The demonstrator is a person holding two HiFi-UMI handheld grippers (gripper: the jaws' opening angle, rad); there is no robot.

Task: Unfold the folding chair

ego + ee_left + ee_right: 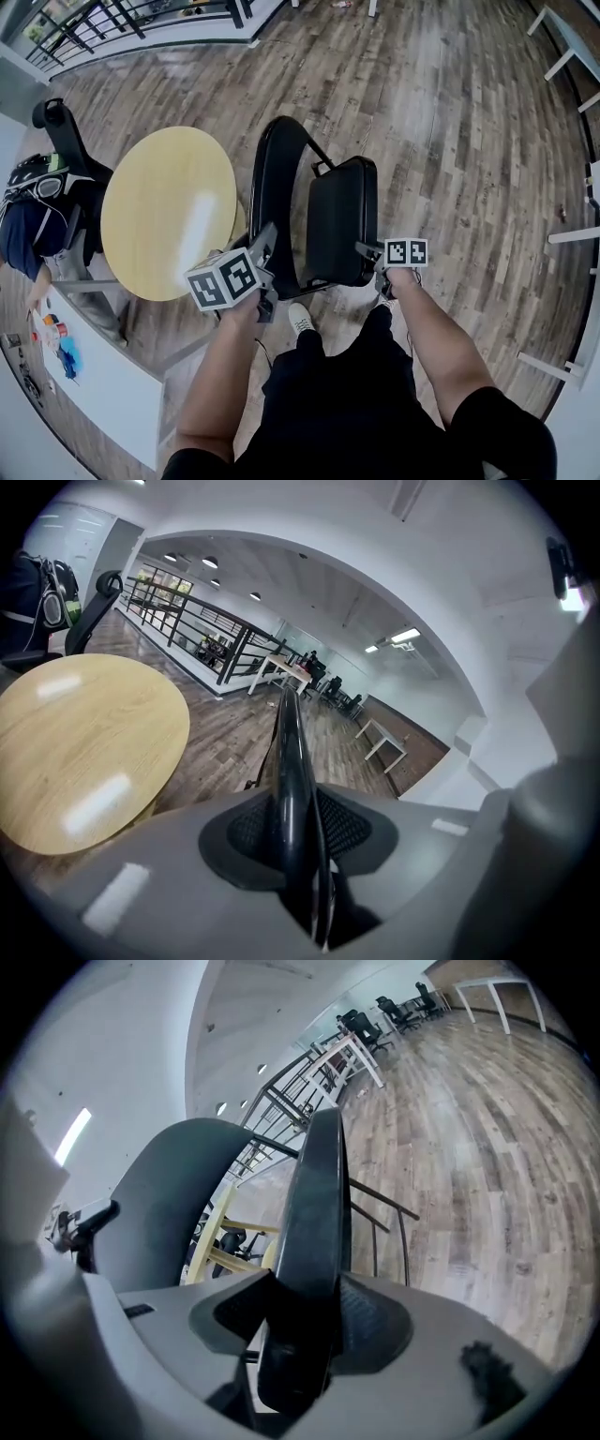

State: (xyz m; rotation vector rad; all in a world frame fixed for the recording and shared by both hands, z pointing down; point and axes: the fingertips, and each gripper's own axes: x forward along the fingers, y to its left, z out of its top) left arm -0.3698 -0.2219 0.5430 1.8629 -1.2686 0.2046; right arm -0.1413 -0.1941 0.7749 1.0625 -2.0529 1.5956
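The black folding chair [319, 216] stands partly folded on the wood floor, just in front of my legs. Its curved back frame [270, 178] is on the left and its padded seat [342, 220] on the right. My left gripper [265, 255] is shut on the frame's black tube [291, 761], which runs up between the jaws in the left gripper view. At the seat's near right edge, my right gripper [371, 253] is shut on the seat's thick rim [317, 1213], which fills the gap between its pads [375, 1321].
A round yellow wooden table [169, 211] stands just left of the chair, almost touching it. A seated person [37, 225] and an office chair are at the far left. A white table [103, 375] is at lower left, a railing [112, 19] beyond, white furniture legs [567, 234] at right.
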